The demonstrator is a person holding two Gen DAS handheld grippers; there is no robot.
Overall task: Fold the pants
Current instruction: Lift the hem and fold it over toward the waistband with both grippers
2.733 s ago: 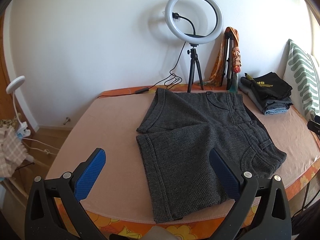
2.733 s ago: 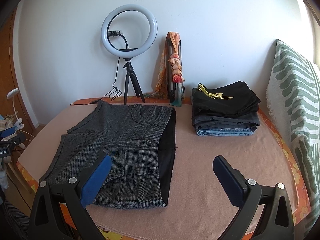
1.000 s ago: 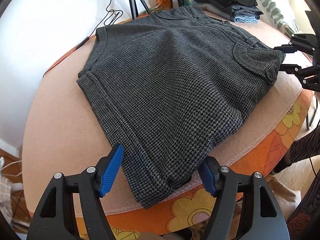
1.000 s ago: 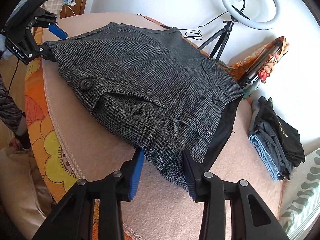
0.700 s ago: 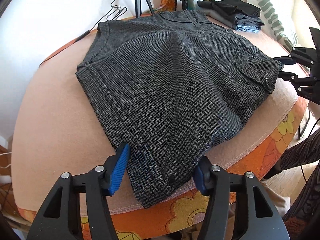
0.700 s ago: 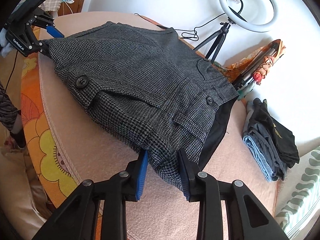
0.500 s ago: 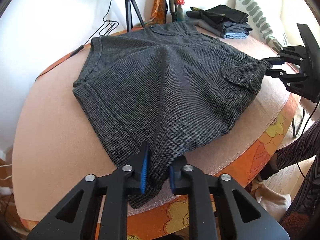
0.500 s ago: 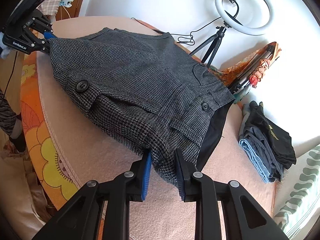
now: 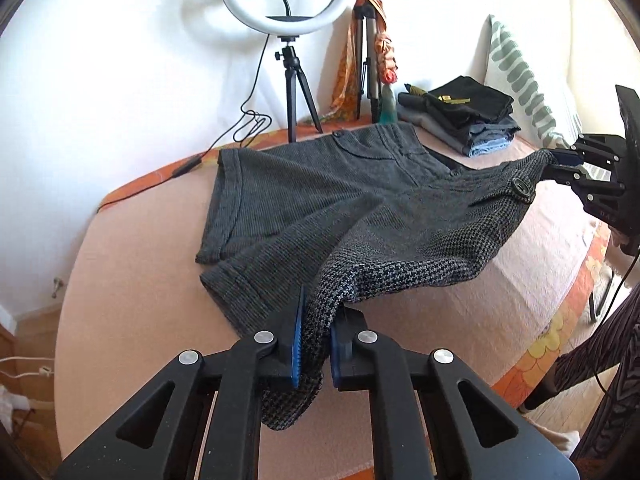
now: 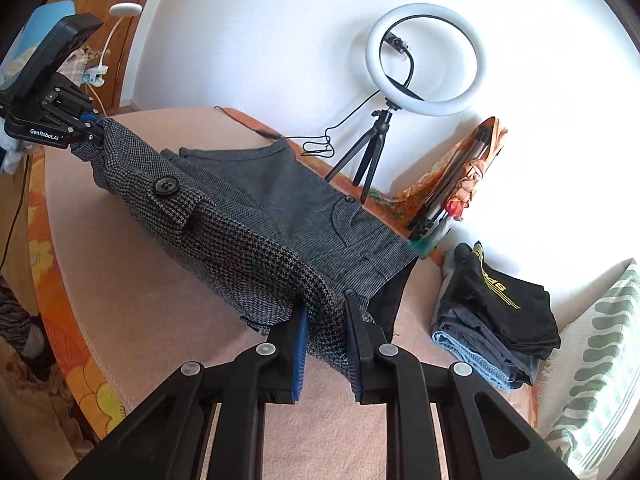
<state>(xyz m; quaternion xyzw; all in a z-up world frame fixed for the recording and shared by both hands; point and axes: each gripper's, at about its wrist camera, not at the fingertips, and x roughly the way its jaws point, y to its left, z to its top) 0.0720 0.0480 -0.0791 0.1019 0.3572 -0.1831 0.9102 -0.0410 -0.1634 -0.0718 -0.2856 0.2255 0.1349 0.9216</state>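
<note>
Dark grey houndstooth shorts (image 9: 320, 200) lie on the pink bed cover (image 9: 132, 280). My left gripper (image 9: 316, 340) is shut on the near leg hem and holds it off the bed. My right gripper (image 10: 324, 340) is shut on the waist corner of the shorts (image 10: 248, 216) and also holds it up. The near edge hangs stretched between the two grippers; the far half still rests flat. The right gripper shows in the left wrist view (image 9: 560, 164), the left gripper in the right wrist view (image 10: 86, 130).
A ring light on a tripod (image 9: 286, 20) and a folded tripod with a scarf (image 9: 372, 60) stand at the back edge. A stack of folded clothes (image 9: 460, 116) lies back right, beside a striped pillow (image 9: 520, 80). The bed edge with the orange flower sheet (image 9: 560, 340) is close.
Both grippers closed on the shorts' near edge and lifted it; the fabric now hangs taut between them above the bed.
</note>
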